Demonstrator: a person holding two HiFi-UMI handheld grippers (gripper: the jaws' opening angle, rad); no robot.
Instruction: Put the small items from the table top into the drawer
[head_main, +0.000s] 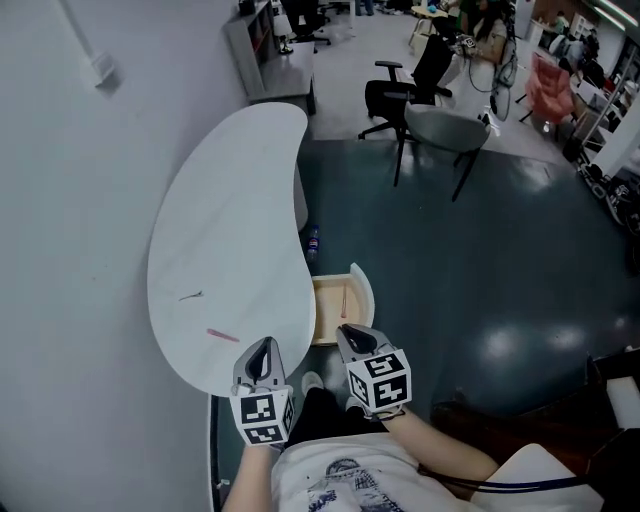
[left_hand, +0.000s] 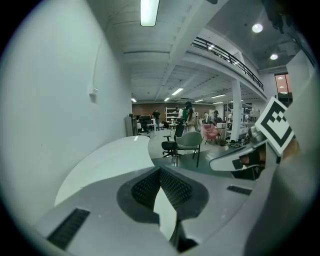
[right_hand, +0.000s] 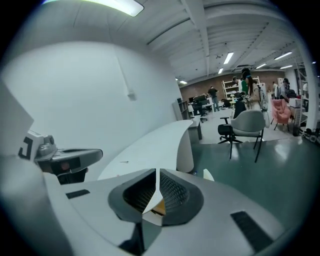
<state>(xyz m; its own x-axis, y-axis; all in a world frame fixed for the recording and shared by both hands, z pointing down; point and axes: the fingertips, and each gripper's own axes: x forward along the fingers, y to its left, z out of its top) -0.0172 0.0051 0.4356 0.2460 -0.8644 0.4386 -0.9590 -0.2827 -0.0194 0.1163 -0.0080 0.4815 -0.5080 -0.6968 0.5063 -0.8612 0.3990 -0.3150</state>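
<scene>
A white kidney-shaped table (head_main: 230, 200) stands along the wall. On it lie a thin pink stick (head_main: 222, 335) and, farther back, a small dark item (head_main: 192, 296). The open wooden drawer (head_main: 328, 318) juts out at the table's right, with a thin stick (head_main: 342, 300) inside. My left gripper (head_main: 265, 347) hovers over the table's near end, tips together, nothing held (left_hand: 160, 171). My right gripper (head_main: 350, 332) hangs above the drawer's near edge, jaws closed and empty (right_hand: 157, 173). In the right gripper view the table (right_hand: 155, 140) stretches ahead.
A grey chair (head_main: 445, 130) and a black office chair (head_main: 400, 95) stand on the dark floor beyond the table. A bottle (head_main: 312, 241) lies on the floor by the table's leg. The wall (head_main: 70, 250) bounds the left side.
</scene>
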